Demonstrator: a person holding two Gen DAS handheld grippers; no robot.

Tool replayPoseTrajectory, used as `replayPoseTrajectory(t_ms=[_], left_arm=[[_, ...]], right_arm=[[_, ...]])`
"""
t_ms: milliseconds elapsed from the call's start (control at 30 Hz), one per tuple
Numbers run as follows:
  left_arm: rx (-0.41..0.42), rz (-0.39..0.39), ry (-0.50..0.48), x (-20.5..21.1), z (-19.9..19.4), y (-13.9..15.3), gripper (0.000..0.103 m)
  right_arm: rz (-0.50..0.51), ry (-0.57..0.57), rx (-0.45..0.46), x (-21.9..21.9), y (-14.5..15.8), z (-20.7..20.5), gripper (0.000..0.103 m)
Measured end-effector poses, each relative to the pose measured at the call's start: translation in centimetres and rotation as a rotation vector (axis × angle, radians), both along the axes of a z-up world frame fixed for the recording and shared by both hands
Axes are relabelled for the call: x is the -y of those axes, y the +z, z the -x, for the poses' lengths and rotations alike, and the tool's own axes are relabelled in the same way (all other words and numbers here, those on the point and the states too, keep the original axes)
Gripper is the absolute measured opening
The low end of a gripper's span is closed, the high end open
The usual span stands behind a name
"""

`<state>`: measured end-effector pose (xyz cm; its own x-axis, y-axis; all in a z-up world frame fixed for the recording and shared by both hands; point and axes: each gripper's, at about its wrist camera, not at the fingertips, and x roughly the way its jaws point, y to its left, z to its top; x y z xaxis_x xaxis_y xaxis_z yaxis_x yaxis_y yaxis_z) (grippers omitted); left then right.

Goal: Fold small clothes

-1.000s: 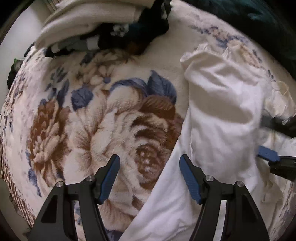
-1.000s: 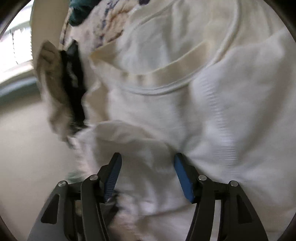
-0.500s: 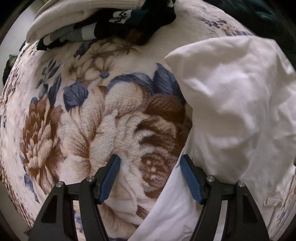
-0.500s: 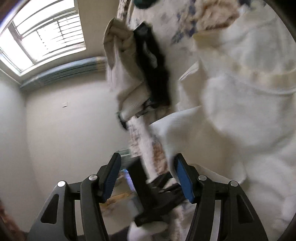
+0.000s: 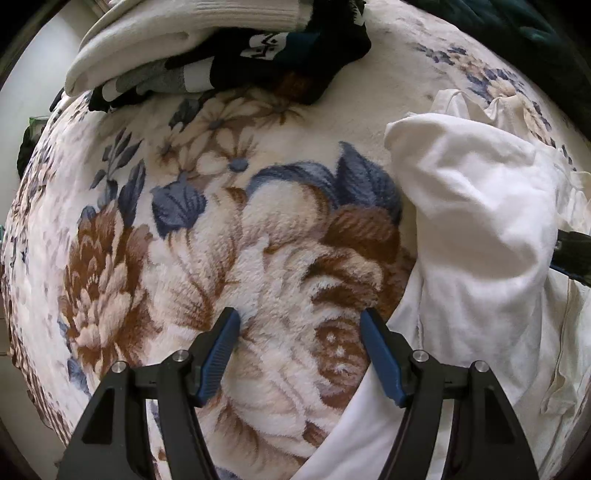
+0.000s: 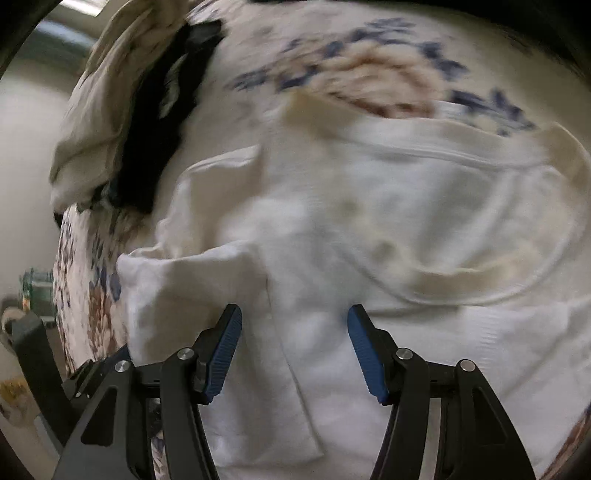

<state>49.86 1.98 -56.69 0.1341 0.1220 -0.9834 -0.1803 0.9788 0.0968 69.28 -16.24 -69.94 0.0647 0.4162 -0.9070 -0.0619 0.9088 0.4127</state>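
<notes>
Between the blue pads of the left gripper (image 5: 300, 350) lies only bare floral blanket (image 5: 258, 258); its jaws stand apart and grasp nothing, the right-hand pad just over the edge of the white garment (image 5: 476, 236). That garment is a thin, plain white piece, rumpled and partly doubled over itself, with one rounded fold bulging up at the right of the left wrist view and a flat strip running down under the gripper's right finger. In the right wrist view the right gripper (image 6: 294, 350) hangs over the same white garment (image 6: 369, 229), jaws parted with cloth under the gap but no pad pressing on it; a cream ribbed band curves across the fabric there, though the view is blurred. One white garment is spread out. At the blanket's far edge sits one heap of other clothes: a cream knit piece (image 5: 192, 33) and a black printed piece (image 5: 280, 48) beside it.
</notes>
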Motion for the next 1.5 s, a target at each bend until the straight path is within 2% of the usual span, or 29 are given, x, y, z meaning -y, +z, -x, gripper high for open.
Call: replayPoseTrajectory(t_ms=[167, 300, 333, 400, 500, 700, 767, 833, 900, 933, 1067, 1133, 1167, 1200, 1333, 1400, 1500], left_arm=[[0.003, -0.006, 0.021, -1.2, 1.0, 0.2, 0.067], [-0.003, -0.001, 0.050, -3.1, 0.9, -0.1, 0.067], [-0.004, 0.001, 0.056, -3.6, 0.9, -0.1, 0.067], [0.000, -0.005, 0.053, -4.0, 1.1, 0.1, 0.067], [0.011, -0.015, 0.044, -3.8, 1.1, 0.5, 0.067], [0.012, -0.018, 0.032, -3.3, 1.0, 0.5, 0.067], [0.012, -0.018, 0.038, -3.2, 0.9, 0.4, 0.067], [0.012, -0.017, 0.045, -3.1, 0.8, 0.4, 0.067], [0.015, -0.024, 0.047, -2.9, 0.7, 0.5, 0.067], [0.017, -0.028, 0.046, -2.9, 0.6, 0.3, 0.067], [0.029, -0.042, 0.039, -3.2, 0.2, 0.9, 0.067], [0.029, -0.043, 0.042, -3.5, 0.1, 0.9, 0.067], [0.028, -0.044, 0.042, -3.5, 0.0, 1.0, 0.067], [0.029, -0.044, 0.042, -3.6, 0.1, 0.9, 0.067], [0.032, -0.055, 0.026, -3.5, 0.0, 1.0, 0.067], [0.047, -0.076, 0.008, -3.1, 0.0, 1.5, 0.067], [0.092, -0.149, -0.060, -1.0, 0.1, 2.7, 0.067]], right_arm=[[-0.164, 0.064, 0.009, -1.1, 0.9, 2.8, 0.062], [-0.150, 0.113, -0.018, -2.9, 0.2, 3.4, 0.061], [-0.153, 0.100, -0.037, -3.1, -0.4, 3.5, 0.056], [-0.165, 0.046, -0.033, -2.6, -0.7, 3.6, 0.011], [-0.178, -0.049, 0.005, -1.0, 0.0, 4.0, 0.005], [-0.199, -0.227, 0.061, 4.6, 2.8, 5.5, 0.004], [-0.241, -0.275, 0.030, 5.7, 2.6, 4.9, 0.005], [-0.326, -0.308, -0.068, 5.9, 0.8, 3.0, 0.011], [-0.368, -0.307, -0.109, 5.2, -0.7, 1.2, 0.056], [-0.397, -0.300, -0.117, 4.8, -1.2, 0.5, 0.061], [-0.426, -0.236, -0.193, 2.9, -3.4, -1.4, 0.061], [-0.484, -0.194, -0.206, 1.9, -3.7, -1.4, 0.043], [-0.469, -0.185, -0.196, 1.6, -3.5, -1.2, 0.014], [-0.446, -0.187, -0.177, 1.5, -3.0, -0.9, 0.007], [-0.426, -0.251, -0.106, 3.3, -0.9, 0.2, 0.005], [-0.381, -0.295, -0.073, 5.0, 0.3, 0.7, 0.005], [-0.252, -0.374, -0.043, 8.3, 2.3, 1.1, 0.005]])
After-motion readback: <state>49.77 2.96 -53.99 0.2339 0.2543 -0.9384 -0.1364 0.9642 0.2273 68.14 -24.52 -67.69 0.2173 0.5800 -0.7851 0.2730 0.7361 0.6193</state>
